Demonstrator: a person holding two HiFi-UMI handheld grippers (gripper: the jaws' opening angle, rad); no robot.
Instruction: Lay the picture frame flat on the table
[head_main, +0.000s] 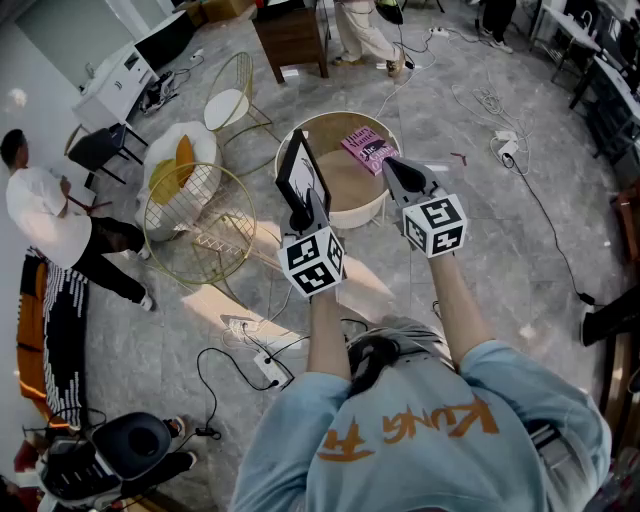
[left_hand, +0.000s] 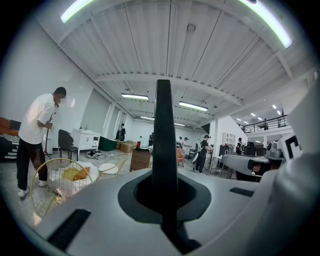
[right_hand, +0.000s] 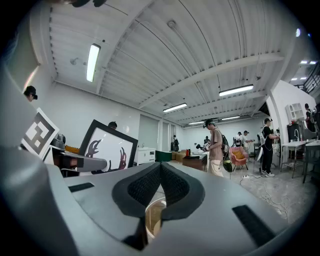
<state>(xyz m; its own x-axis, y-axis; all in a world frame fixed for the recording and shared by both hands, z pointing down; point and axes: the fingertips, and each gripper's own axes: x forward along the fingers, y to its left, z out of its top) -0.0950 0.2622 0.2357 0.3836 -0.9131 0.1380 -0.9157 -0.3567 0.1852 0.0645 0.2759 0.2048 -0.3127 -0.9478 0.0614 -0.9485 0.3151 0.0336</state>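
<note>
The picture frame (head_main: 300, 168) is black-edged with a white print and stands upright on its edge over the left side of the round table (head_main: 345, 190). My left gripper (head_main: 301, 214) is shut on its lower edge. In the left gripper view the picture frame (left_hand: 164, 135) shows as a dark upright bar pinched between the jaws. My right gripper (head_main: 392, 166) hovers over the table's right part, shut with nothing in it, beside a pink book (head_main: 368, 148). In the right gripper view the right gripper (right_hand: 160, 168) has its pads touching, and the picture frame (right_hand: 107, 148) stands to the left.
A gold wire basket (head_main: 190, 225) and a gold wire chair (head_main: 235, 95) stand left of the table. A power strip (head_main: 268, 367) and cables lie on the floor near my feet. One person (head_main: 55, 225) stands at the far left, and a wooden cabinet (head_main: 290, 35) sits behind the table.
</note>
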